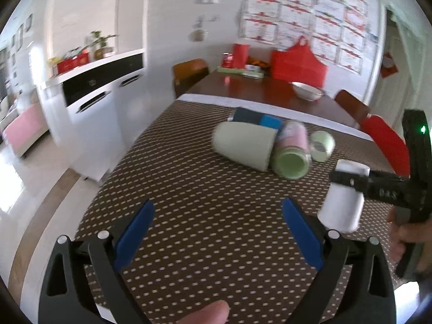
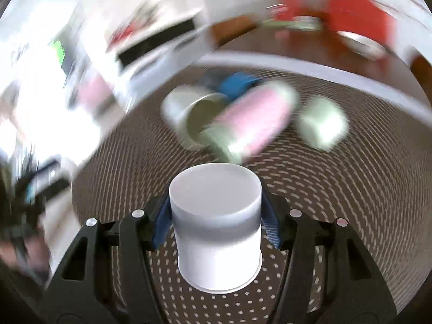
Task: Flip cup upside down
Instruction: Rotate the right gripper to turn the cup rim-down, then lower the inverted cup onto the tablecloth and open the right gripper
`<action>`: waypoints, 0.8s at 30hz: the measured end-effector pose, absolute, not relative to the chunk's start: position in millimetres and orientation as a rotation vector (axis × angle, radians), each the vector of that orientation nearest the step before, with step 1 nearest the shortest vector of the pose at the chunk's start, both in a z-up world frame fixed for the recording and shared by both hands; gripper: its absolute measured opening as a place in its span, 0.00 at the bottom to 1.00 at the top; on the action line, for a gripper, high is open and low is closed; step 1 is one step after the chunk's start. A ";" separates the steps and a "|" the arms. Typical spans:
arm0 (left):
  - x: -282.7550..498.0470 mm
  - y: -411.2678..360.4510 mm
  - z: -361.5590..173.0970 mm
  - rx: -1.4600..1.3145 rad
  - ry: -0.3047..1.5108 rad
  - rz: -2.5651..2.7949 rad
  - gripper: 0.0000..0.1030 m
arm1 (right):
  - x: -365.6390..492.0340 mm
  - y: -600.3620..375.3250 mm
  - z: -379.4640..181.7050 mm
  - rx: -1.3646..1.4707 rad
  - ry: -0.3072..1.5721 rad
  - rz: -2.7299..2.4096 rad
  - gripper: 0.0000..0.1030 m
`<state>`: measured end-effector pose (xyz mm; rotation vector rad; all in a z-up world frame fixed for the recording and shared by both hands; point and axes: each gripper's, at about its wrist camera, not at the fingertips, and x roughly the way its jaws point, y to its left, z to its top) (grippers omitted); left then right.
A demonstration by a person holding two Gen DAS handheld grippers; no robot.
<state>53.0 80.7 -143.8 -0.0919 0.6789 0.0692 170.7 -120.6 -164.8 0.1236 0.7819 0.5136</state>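
Observation:
My right gripper (image 2: 216, 216) is shut on a white cup (image 2: 216, 232), held with its closed base up and its rim down, just above the dotted brown tablecloth (image 2: 351, 216). The same cup shows at the right of the left wrist view (image 1: 343, 199), clamped in the right gripper's black fingers (image 1: 359, 182). My left gripper (image 1: 216, 232) is open and empty, low over the cloth near the front. The right wrist view is heavily blurred.
Several cups lie on their sides mid-table: a pale green cup (image 1: 243, 144), a pink and green cup (image 1: 291, 151), a small green cup (image 1: 321, 144) and a blue cup (image 1: 256, 118). A metal bowl (image 1: 307, 90) and red bags (image 1: 297, 64) sit farther back. A white cabinet (image 1: 94, 102) stands left.

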 end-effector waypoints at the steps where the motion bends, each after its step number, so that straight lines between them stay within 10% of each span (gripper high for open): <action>1: 53.6 74.0 -141.7 -0.075 0.670 0.050 0.92 | 162.8 -133.9 -165.9 0.173 0.742 0.464 0.55; 18: 41.3 42.0 -133.1 -0.010 0.628 -0.052 0.92 | 104.1 -149.2 -196.1 0.074 0.604 0.247 0.56; 24: 31.3 37.6 -130.6 -0.001 0.613 -0.063 0.92 | 94.7 -153.0 -201.1 0.086 0.579 0.217 0.89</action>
